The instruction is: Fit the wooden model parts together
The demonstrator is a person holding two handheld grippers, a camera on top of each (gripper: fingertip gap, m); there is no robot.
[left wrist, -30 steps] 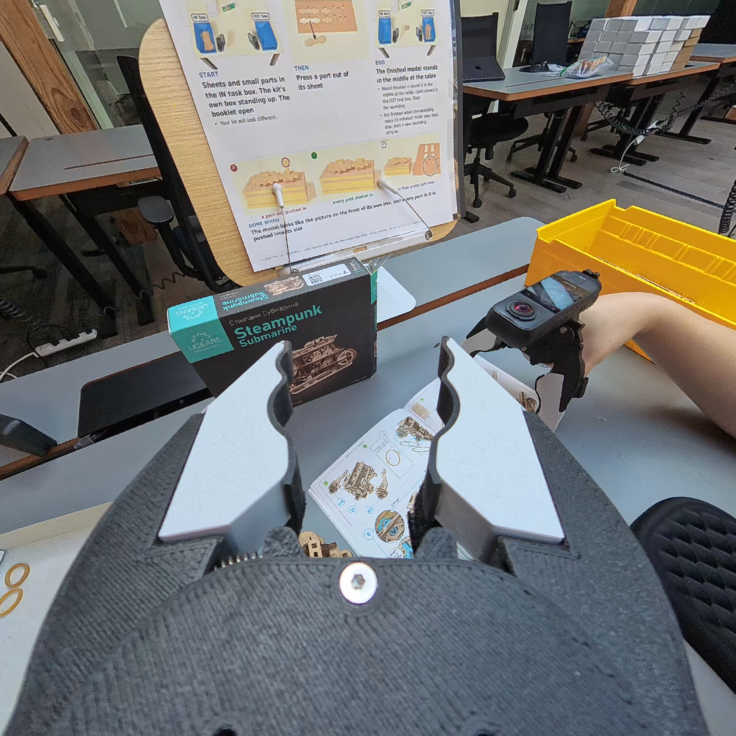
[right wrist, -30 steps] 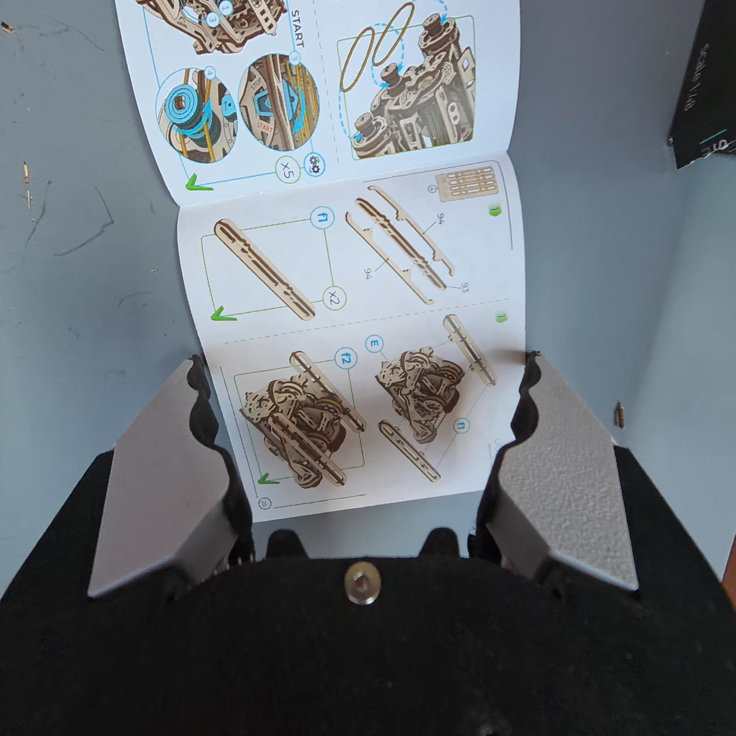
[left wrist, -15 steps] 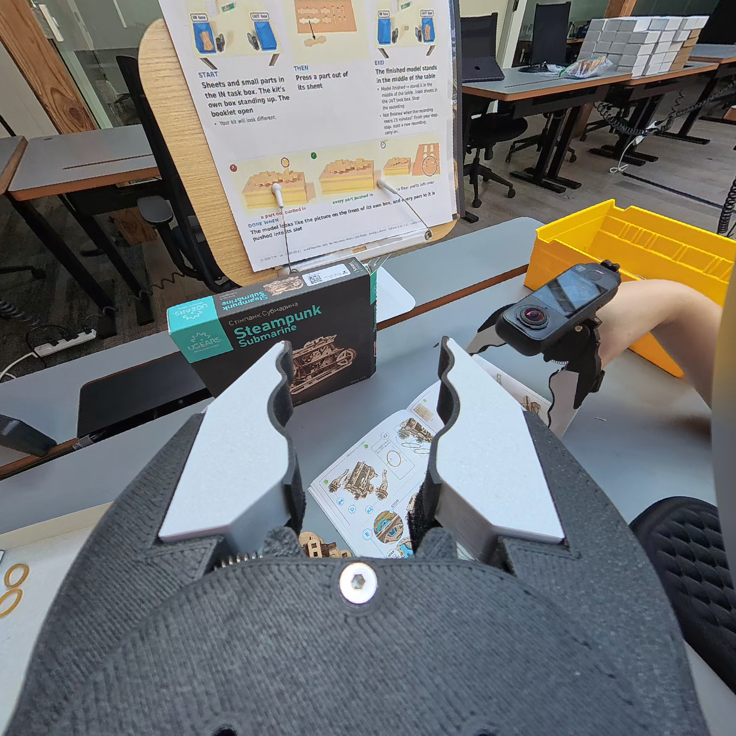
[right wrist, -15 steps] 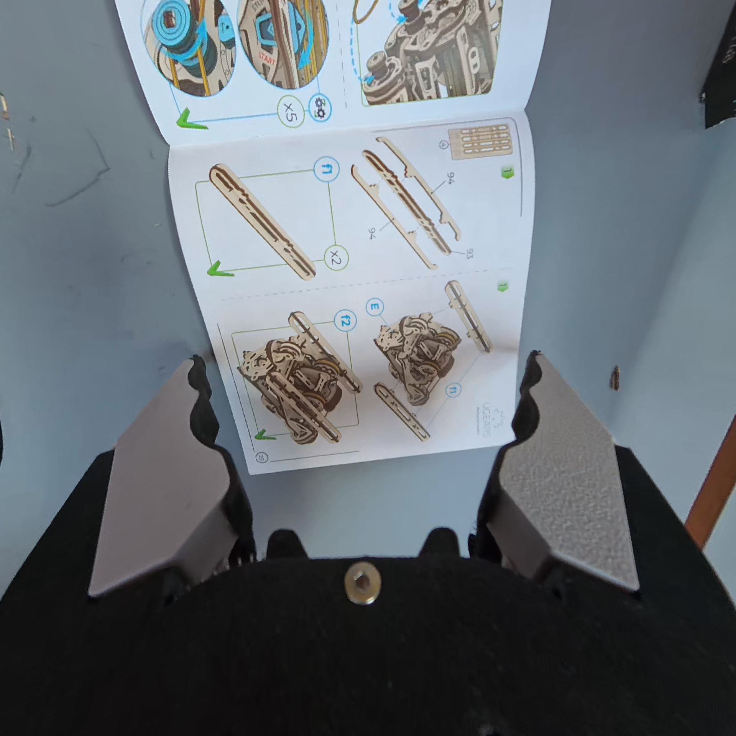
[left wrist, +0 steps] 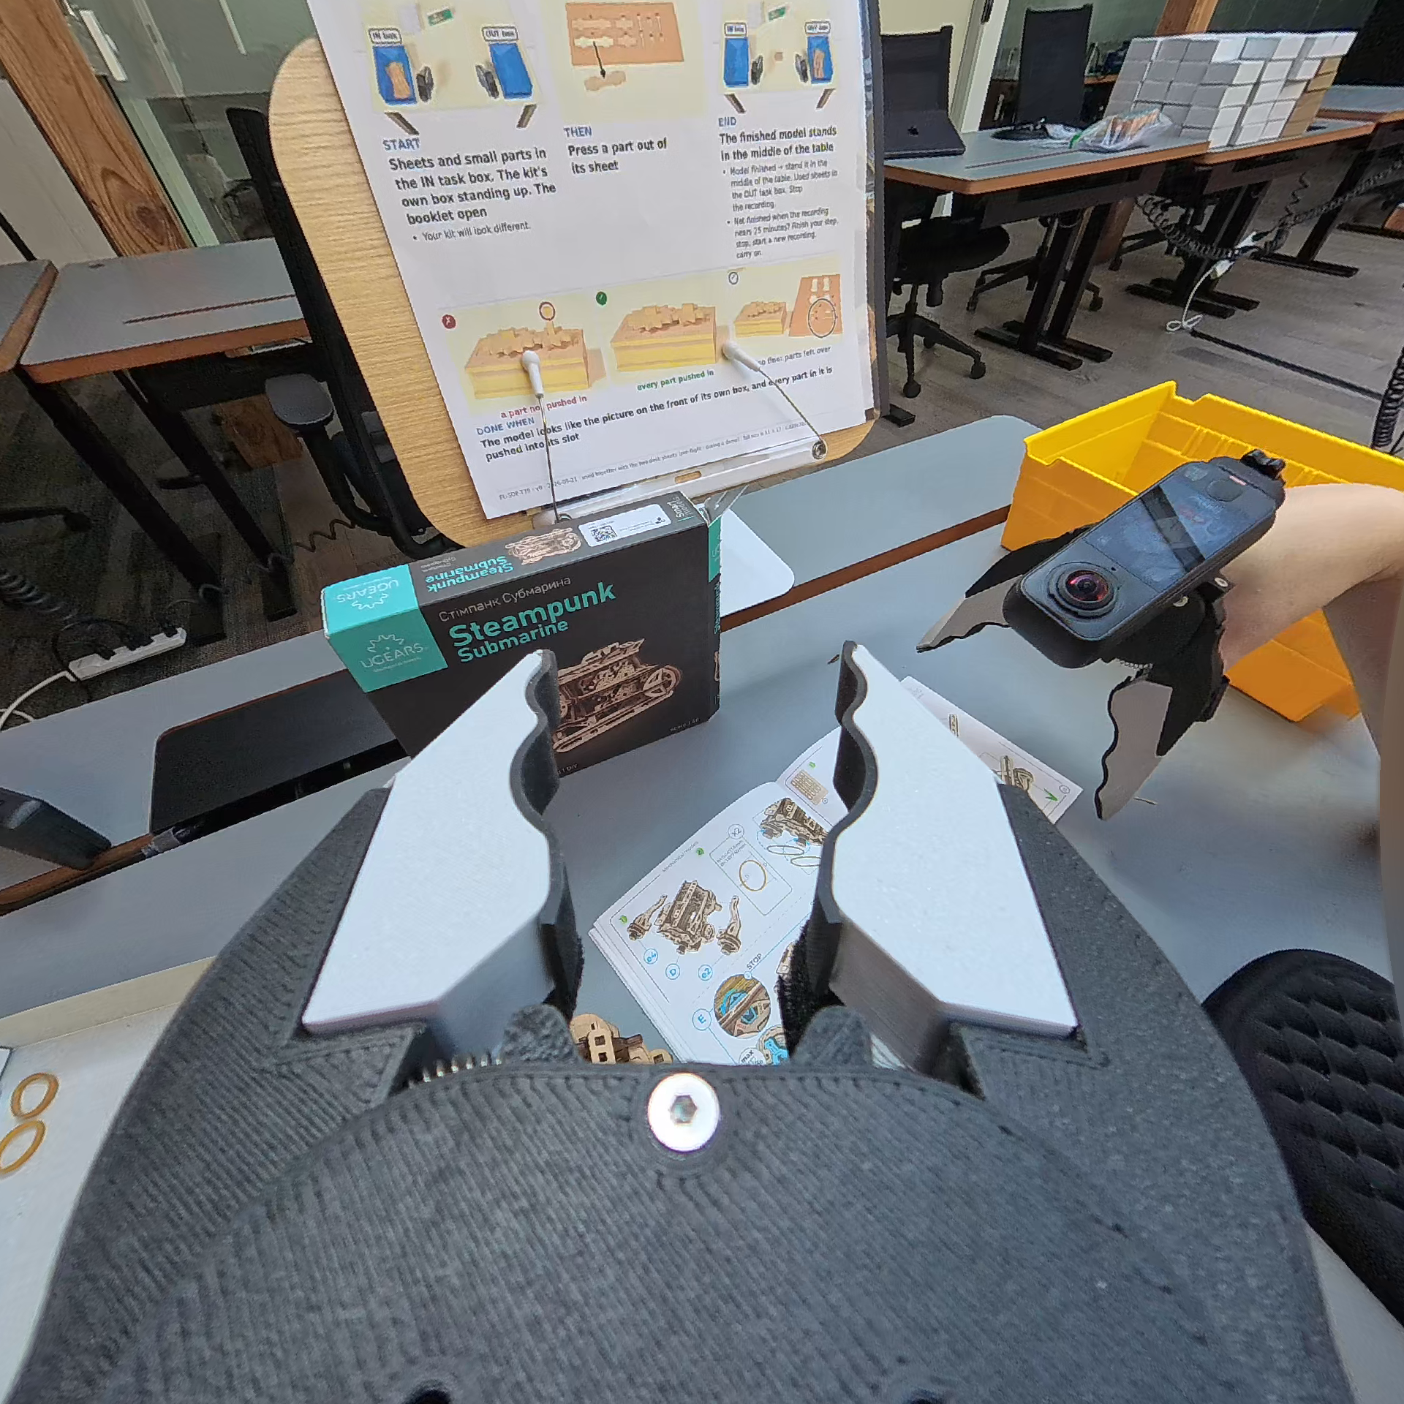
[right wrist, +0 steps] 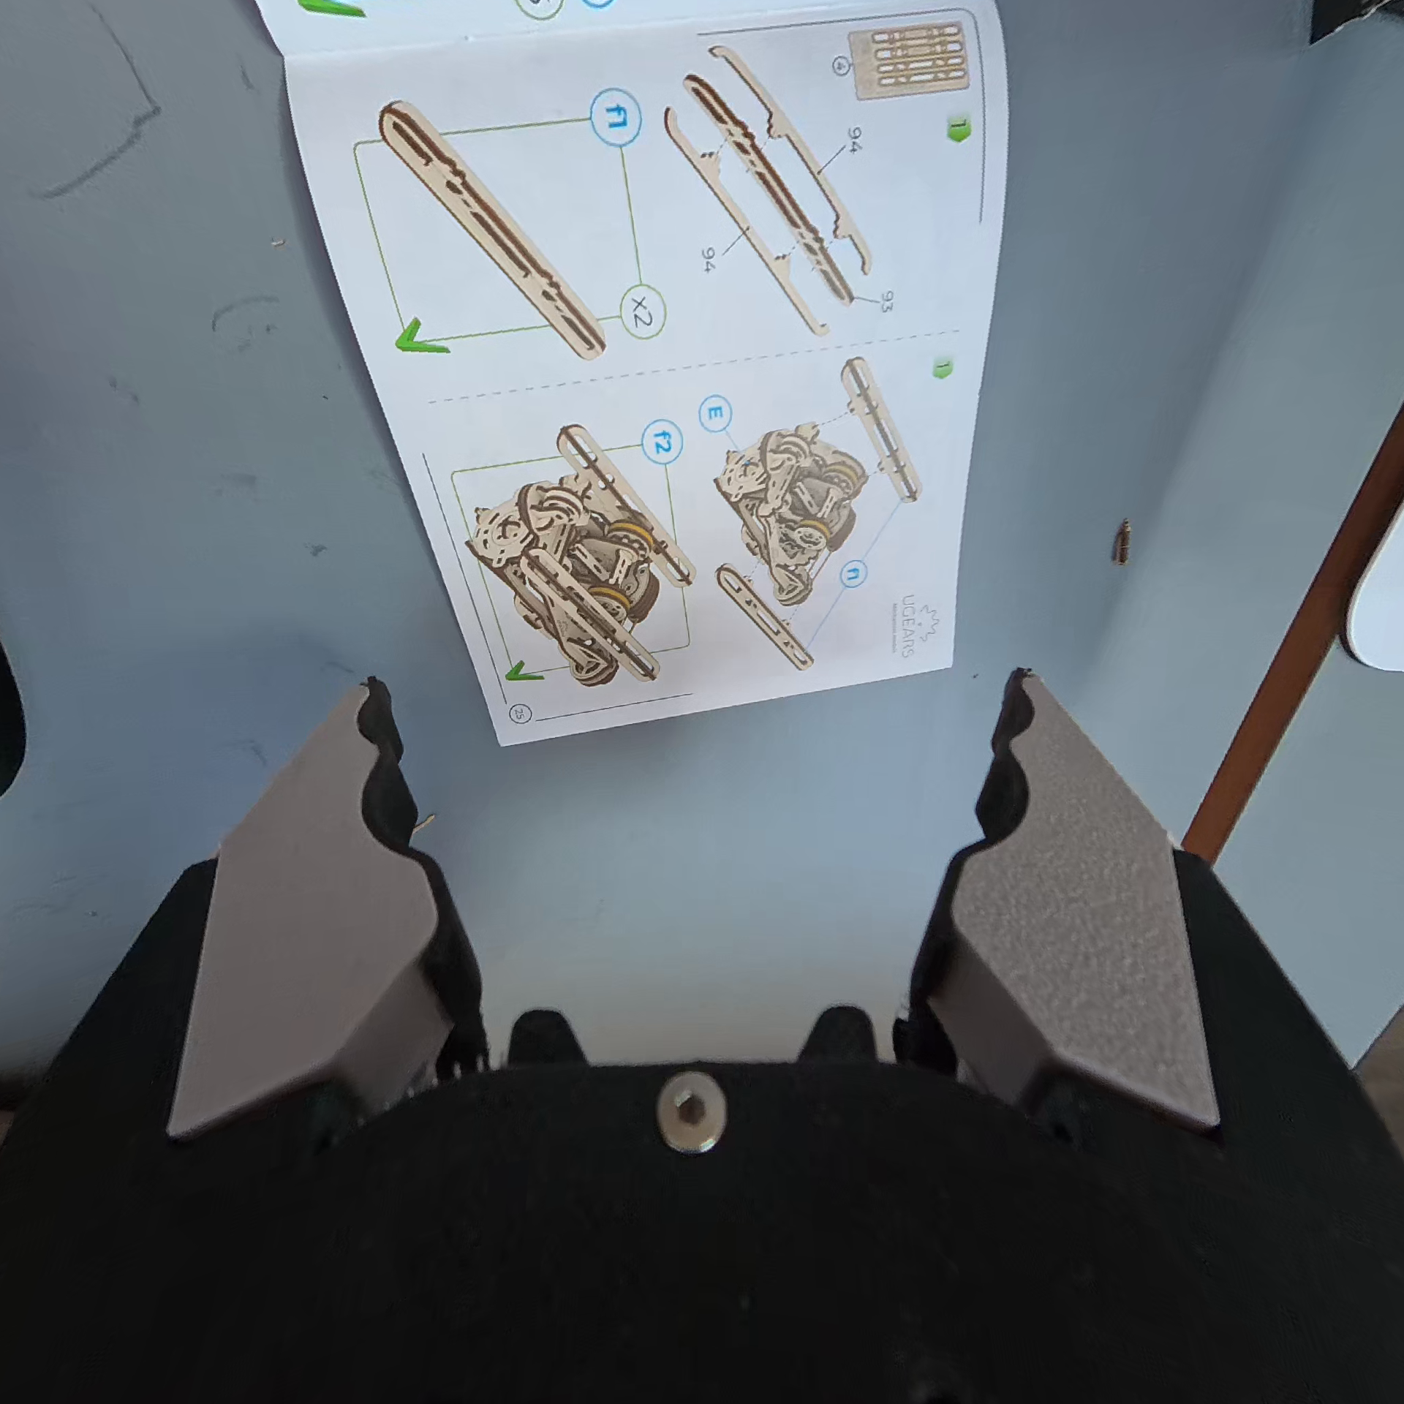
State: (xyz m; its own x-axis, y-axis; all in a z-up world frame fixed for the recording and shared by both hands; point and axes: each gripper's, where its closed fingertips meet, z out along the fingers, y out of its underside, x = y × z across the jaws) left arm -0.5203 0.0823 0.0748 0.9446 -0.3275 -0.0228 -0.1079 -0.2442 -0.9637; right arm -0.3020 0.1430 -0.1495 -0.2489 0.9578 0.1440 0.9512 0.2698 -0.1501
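Wooden model parts (left wrist: 615, 1041): pale cluster peeking out at 6 o'clock from left gripper (left wrist: 687, 668), tucked under its palm, beside booklet (left wrist: 729, 904); long axis impossible to tell. Left gripper parted, nothing between fingers. Right gripper (right wrist: 695, 684) spread wide, bare, hovering over table (right wrist: 190, 456), booklet page at 12 o'clock. Left probably nearer.

My left gripper (left wrist: 687, 668) is raised and pitched forward, jaws partly apart with nothing between the pads (left wrist: 543, 729); my right gripper (right wrist: 695, 684) points steeply downward, jaws spread wide, pads (right wrist: 380, 752) bare. From the left wrist view the right gripper (left wrist: 1041, 722) sits off to the right, carried on a bare forearm (left wrist: 1337, 562); the hand gripping it appears hidden behind the device.
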